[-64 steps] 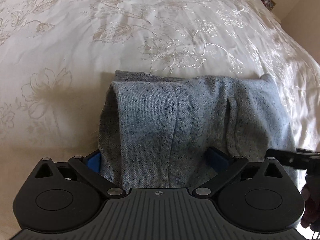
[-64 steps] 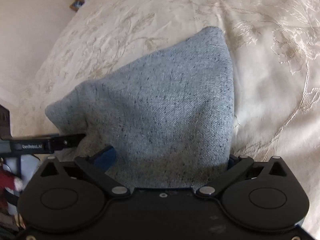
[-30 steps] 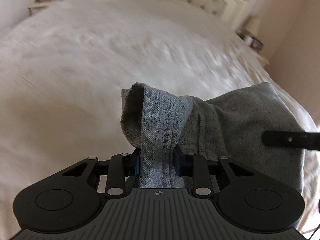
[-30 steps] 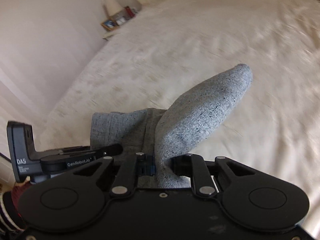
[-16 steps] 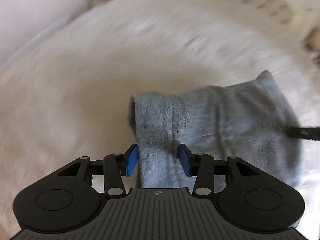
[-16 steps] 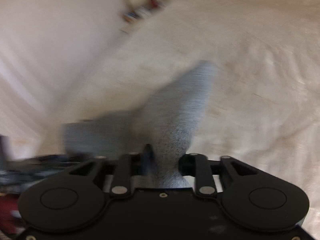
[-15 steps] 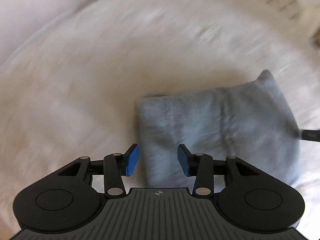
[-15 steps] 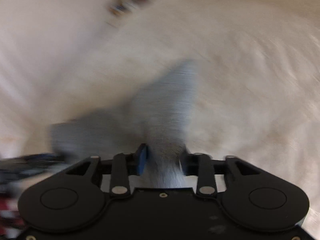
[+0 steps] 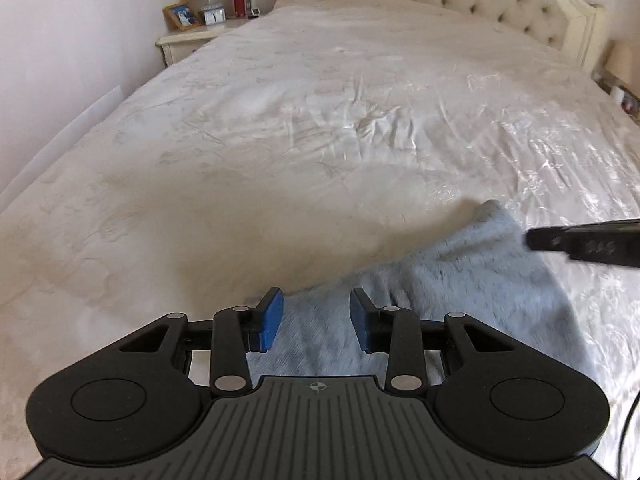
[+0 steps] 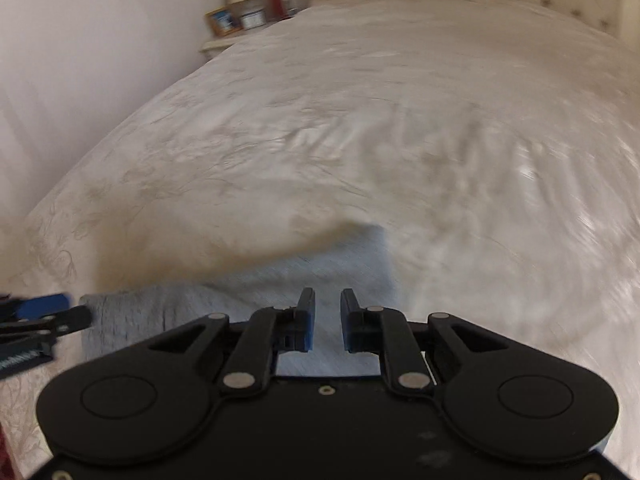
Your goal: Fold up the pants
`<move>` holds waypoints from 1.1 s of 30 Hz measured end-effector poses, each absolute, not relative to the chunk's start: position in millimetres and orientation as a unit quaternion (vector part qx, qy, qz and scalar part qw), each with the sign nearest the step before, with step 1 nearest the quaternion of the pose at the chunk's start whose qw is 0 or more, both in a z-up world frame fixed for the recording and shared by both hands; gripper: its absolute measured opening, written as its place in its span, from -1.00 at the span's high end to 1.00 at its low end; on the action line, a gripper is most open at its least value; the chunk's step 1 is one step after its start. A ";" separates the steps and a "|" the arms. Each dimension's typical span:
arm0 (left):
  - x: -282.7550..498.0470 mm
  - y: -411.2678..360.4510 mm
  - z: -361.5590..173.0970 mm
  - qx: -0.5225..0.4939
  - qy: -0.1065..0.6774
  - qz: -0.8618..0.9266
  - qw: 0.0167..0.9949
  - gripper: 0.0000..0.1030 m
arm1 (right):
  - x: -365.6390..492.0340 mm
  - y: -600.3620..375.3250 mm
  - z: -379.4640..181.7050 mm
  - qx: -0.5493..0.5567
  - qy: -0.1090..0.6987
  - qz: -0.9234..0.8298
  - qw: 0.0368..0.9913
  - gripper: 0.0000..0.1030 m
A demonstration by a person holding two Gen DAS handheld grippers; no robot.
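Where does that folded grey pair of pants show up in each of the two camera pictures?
Left wrist view: the folded grey pants lie low and right of centre on the bed.
Right wrist view: they lie low and centre, just ahead of the fingers.
Shared landmark: the framed photo on the nightstand, upper left.

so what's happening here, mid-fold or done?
Looks done or close to it. The grey pants lie in a folded bundle on the bed, near its foot. The left gripper is open above the bundle, with nothing between its pads. The right gripper is also open, its gap narrower, hanging over the other end of the pants. The right view is blurred, so contact there is hard to judge.
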State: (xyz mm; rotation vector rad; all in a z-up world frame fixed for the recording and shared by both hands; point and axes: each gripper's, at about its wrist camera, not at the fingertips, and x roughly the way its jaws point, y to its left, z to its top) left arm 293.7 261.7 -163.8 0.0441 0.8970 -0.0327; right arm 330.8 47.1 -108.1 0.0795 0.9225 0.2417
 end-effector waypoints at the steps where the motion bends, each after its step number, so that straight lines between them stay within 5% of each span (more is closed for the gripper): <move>1: 298.0 261.1 -170.0 0.014 0.440 -0.016 0.898 0.31 | 335.7 53.3 -113.5 0.038 0.452 0.121 0.883 0.70; 6: 272.7 285.2 -211.9 0.030 0.489 -0.016 0.872 0.27 | 319.1 82.5 -147.2 0.026 0.505 0.162 0.847 0.70; 11: 232.6 305.3 -214.7 0.007 0.494 -0.019 0.869 -0.01 | 278.2 108.9 -154.0 0.001 0.506 0.215 0.836 0.73; 19: 239.3 291.4 -169.4 0.019 0.440 -0.022 0.898 0.03 | 256.2 98.2 -111.2 0.051 0.475 0.215 0.852 0.74; 29: 211.7 293.7 -209.9 0.024 0.501 -0.017 0.865 -0.11 | 188.5 34.7 -136.2 -0.010 0.538 0.068 0.840 0.79; 33: 207.1 291.6 -178.9 0.016 0.480 -0.001 0.877 -0.09 | 173.3 17.3 -100.3 0.043 0.504 0.061 0.861 0.51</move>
